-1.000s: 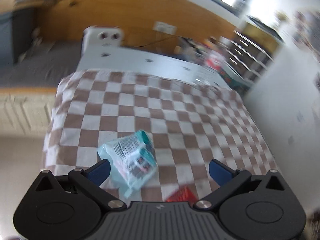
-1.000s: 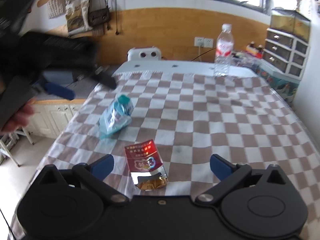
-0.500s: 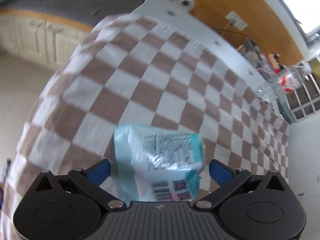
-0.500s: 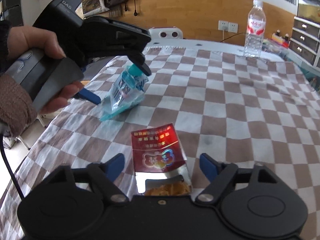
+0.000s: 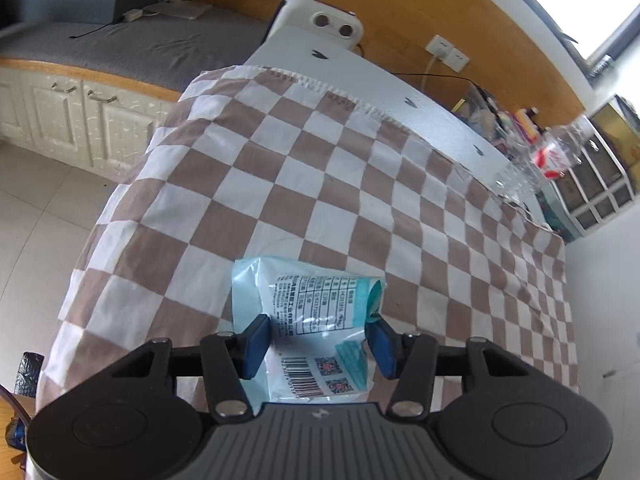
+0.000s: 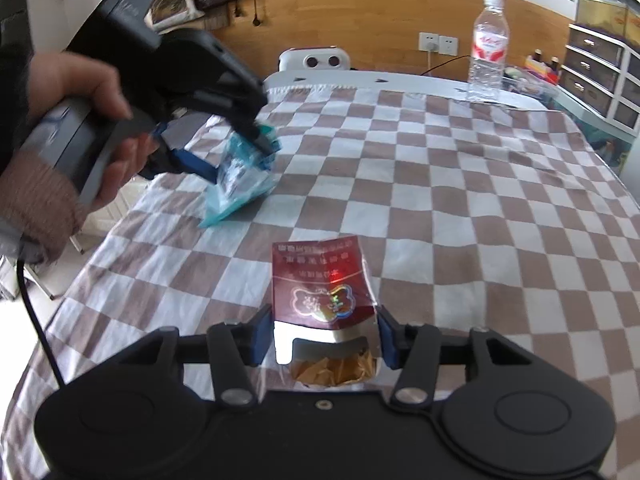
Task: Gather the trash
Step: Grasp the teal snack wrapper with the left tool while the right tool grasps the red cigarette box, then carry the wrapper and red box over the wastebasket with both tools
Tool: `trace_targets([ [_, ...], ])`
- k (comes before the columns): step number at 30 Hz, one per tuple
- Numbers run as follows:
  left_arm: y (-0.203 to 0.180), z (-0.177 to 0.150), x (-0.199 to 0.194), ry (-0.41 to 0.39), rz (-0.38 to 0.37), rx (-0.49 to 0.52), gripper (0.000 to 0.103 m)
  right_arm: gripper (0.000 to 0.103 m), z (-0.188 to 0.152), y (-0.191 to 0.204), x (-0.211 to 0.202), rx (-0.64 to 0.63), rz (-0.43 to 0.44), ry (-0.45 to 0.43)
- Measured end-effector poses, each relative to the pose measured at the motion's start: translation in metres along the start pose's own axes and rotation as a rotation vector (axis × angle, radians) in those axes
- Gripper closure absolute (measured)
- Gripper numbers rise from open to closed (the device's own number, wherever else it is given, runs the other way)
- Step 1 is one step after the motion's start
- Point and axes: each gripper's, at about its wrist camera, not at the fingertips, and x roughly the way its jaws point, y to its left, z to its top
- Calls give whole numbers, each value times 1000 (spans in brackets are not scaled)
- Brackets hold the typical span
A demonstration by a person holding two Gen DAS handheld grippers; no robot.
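Observation:
A teal and clear plastic packet (image 5: 316,300) lies on the checked tablecloth (image 5: 304,184). My left gripper (image 5: 318,342) straddles it with the jaws closing, and both blue pads press on its sides. In the right wrist view the same left gripper (image 6: 236,156), held by a hand (image 6: 80,92), pinches the teal packet (image 6: 236,196). A red foil snack packet (image 6: 320,280), torn open at its near end, sits between the closing jaws of my right gripper (image 6: 324,338). That gripper's pads touch the packet's two side edges.
A clear water bottle (image 6: 488,52) stands at the table's far right edge. Behind the table are a white device with two round holes (image 6: 316,58), wall sockets and a drawer unit (image 6: 600,68). The left table edge drops to the floor beside white cabinets (image 5: 60,116).
Both grippers have come down and narrowed from wide open. The left now clamps the teal packet, and the right's pads have reached the sides of the red packet.

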Motion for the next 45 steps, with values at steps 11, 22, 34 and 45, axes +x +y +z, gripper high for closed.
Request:
trace_targets([
  [11,14,-35,-61,-22,-39,137,58,52,0,2,-52,74,-25,-24],
  [22,27,-80,-149,-112,-87,306,58,52,-6,16,-113,130,-50,-63],
  [34,55,-129,-245,-233,-88,412,58,52,-12,52,-176,142,-38,-124],
  [45,106,-162,-301,-280,-74,412,58,52,-20,110,-212,123,-10,-155],
])
